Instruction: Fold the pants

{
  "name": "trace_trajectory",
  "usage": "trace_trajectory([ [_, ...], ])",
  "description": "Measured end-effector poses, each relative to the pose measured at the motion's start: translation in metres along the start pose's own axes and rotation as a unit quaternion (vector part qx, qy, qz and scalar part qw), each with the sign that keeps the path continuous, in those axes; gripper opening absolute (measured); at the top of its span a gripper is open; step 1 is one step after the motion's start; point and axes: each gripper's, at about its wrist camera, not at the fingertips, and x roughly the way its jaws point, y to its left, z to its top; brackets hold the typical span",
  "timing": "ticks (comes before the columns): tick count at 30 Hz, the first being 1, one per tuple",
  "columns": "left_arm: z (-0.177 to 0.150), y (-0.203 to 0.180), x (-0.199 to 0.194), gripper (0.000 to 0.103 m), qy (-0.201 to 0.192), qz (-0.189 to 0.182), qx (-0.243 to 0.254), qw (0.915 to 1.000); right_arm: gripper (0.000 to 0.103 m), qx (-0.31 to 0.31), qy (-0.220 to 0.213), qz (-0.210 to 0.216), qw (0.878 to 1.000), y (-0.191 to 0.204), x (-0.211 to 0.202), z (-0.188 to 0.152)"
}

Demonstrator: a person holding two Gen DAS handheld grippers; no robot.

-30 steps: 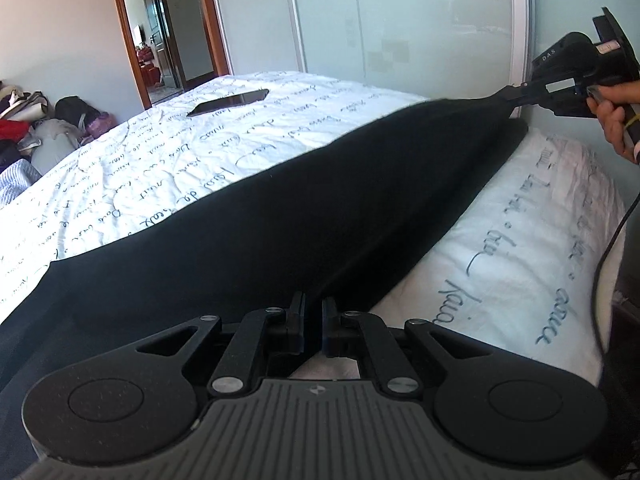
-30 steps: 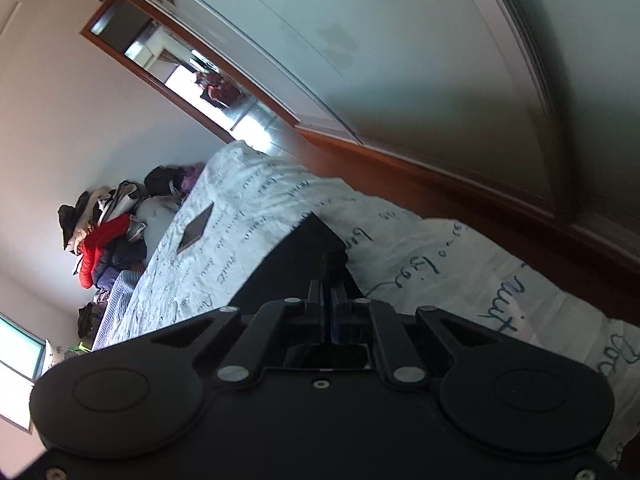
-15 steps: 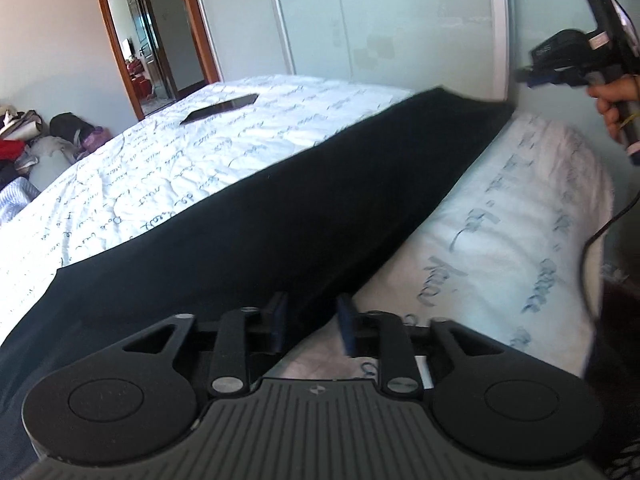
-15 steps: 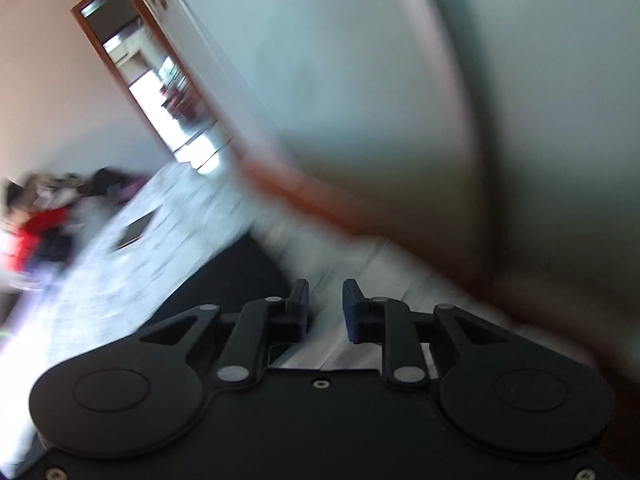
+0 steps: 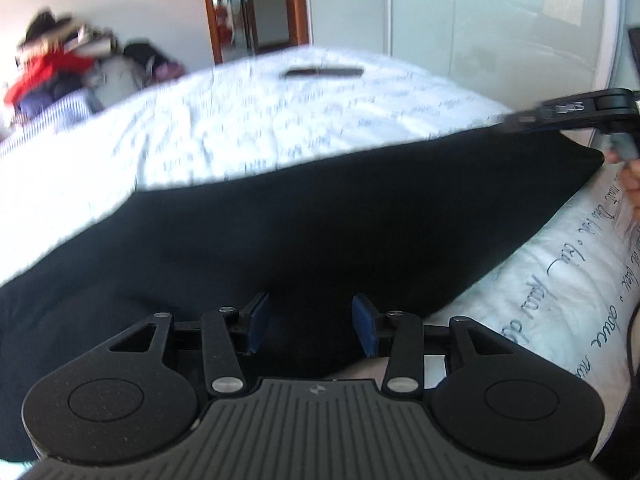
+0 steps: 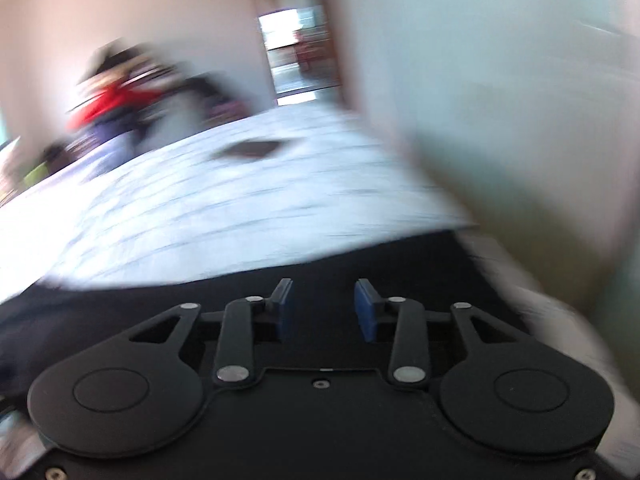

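One pair of black pants lies flat on the bed, just ahead of both tongs. The left tongs and right tongs are opening, gripping nothing. The loose layers could slide apart if brushed. One dark flat object lies far beyond.

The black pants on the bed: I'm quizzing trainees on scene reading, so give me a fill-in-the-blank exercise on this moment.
1. The black pants lie on a white quilt printed with ____.
2. The pads of the left tool are coloured ____.
3. The flat dark object lies on the quilt ____ the pants, toward the doorway.
4. In the blurred pile of clothes, the brightest garment is ____.

Missing words: handwriting; blue; beyond; red
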Motion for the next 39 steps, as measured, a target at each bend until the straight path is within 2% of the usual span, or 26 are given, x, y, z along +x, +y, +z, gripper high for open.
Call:
trace_trajectory([
  [2,-0.005,0.001,-0.003,0.050,-0.001,0.003,0.005,1.0000,0.042,-0.055,0.042,0.093,0.993,0.044,0.023,0.001],
  [3,-0.008,0.000,-0.006,0.050,-0.005,0.002,0.013,0.9999,0.041,-0.083,0.063,0.123,0.987,0.066,0.036,-0.001],
  [4,-0.010,-0.002,-0.011,0.050,-0.009,0.000,0.022,0.9997,0.041,-0.110,0.076,0.134,0.982,0.085,0.049,-0.003],
  [5,-0.012,-0.001,-0.018,0.051,-0.015,0.001,0.026,0.9995,0.041,-0.142,0.090,0.127,0.978,0.101,0.064,-0.006],
  [7,-0.018,0.006,-0.032,0.052,-0.034,0.009,0.022,0.9991,0.038,-0.186,0.090,0.067,0.976,0.128,0.080,-0.005],
  [8,-0.019,0.011,-0.037,0.053,-0.043,0.019,0.013,0.9988,0.038,-0.198,0.070,0.086,0.974,0.140,0.075,0.000],
  [9,-0.018,0.018,-0.041,0.054,-0.050,0.034,0.001,0.9982,0.038,-0.202,0.060,0.127,0.969,0.155,0.073,0.011],
  [11,-0.015,0.032,-0.042,0.056,-0.062,0.071,-0.024,0.9953,0.039,-0.222,0.057,0.186,0.956,0.194,0.071,0.022],
  [14,-0.014,0.054,-0.033,0.061,-0.034,0.110,-0.050,0.9920,0.039,-0.267,0.061,0.229,0.934,0.253,0.094,0.021],
  [18,-0.028,0.068,-0.022,0.062,0.012,0.114,-0.058,0.9917,0.039,-0.278,0.124,0.250,0.919,0.306,0.161,0.020],
  [19,-0.033,0.068,-0.025,0.063,0.011,0.111,-0.053,0.9923,0.040,-0.288,0.134,0.239,0.918,0.313,0.175,0.016],
  [20,-0.036,0.068,-0.028,0.063,0.008,0.111,-0.049,0.9925,0.045,-0.300,0.133,0.225,0.917,0.321,0.190,0.012],
  [22,-0.040,0.071,-0.038,0.063,-0.001,0.105,-0.049,0.9932,0.058,-0.304,0.105,0.198,0.926,0.324,0.201,0.013],
  [23,-0.042,0.076,-0.044,0.063,-0.005,0.101,-0.058,0.9931,0.058,-0.293,0.106,0.187,0.932,0.324,0.201,0.019],
  [24,-0.044,0.082,-0.050,0.064,-0.010,0.101,-0.072,0.9923,0.054,-0.279,0.102,0.189,0.936,0.321,0.194,0.023],
  [26,-0.044,0.094,-0.057,0.066,-0.021,0.115,-0.096,0.9886,0.052,-0.275,0.075,0.199,0.938,0.314,0.170,0.028],
  [29,-0.043,0.115,-0.073,0.066,-0.037,0.175,-0.140,0.9739,0.052,-0.295,0.041,0.212,0.931,0.304,0.124,0.021],
  [32,-0.044,0.150,-0.098,0.067,-0.050,0.236,-0.207,0.9481,0.052,-0.358,0.000,0.226,0.906,0.303,0.075,-0.007],
  [34,-0.047,0.173,-0.116,0.069,-0.056,0.274,-0.245,0.9284,0.053,-0.417,-0.034,0.220,0.881,0.313,0.042,-0.035],
  [37,-0.050,0.200,-0.137,0.074,-0.057,0.331,-0.271,0.9021,0.053,-0.495,-0.076,0.259,0.826,0.339,0.003,-0.076],
  [39,-0.052,0.212,-0.149,0.074,-0.054,0.360,-0.275,0.8897,0.053,-0.547,-0.101,0.281,0.782,0.368,-0.017,-0.104],
])
